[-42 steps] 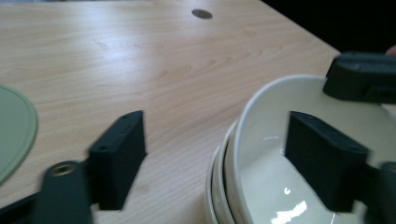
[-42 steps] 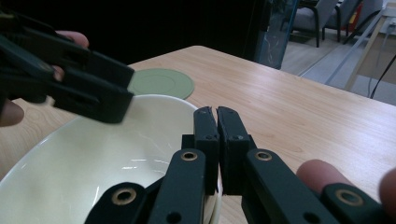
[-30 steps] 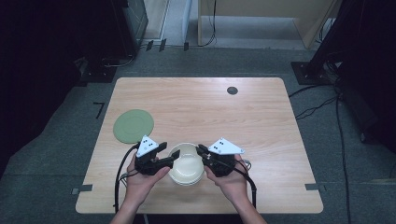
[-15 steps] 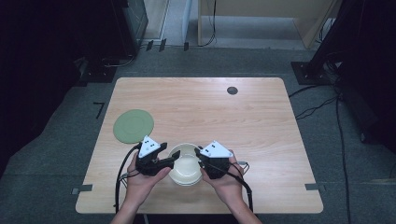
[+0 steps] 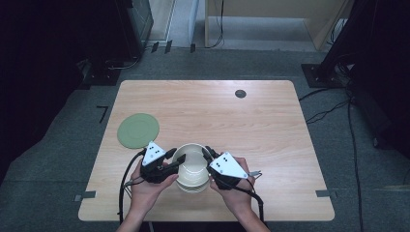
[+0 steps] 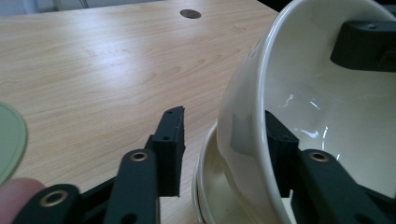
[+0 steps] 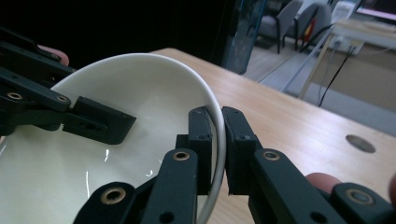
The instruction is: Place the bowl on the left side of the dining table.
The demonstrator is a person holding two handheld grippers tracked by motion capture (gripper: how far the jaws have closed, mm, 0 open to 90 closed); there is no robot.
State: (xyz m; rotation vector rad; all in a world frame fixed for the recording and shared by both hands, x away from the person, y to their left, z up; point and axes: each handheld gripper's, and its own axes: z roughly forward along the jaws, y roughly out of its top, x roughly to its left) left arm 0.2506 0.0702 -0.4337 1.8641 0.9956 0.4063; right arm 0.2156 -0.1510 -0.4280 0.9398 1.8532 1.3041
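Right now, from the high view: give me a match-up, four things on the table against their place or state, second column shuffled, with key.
1 upper cream ceramic bowl
2 lower cream ceramic bowl
3 round flat green plate
4 small dark round disc

A near the far edge of the wooden table
B tipped up, rim pinched by the right tongs
C sitting flat beneath another bowl
D lying alone, left of the hands

Pairs: 1-B, 2-C, 3-D, 4-A

Lab or office workroom: bare wooden table (image 5: 270, 130), carpet floor (image 5: 367, 193), trailing cables (image 5: 329, 104), office chairs (image 7: 285, 18).
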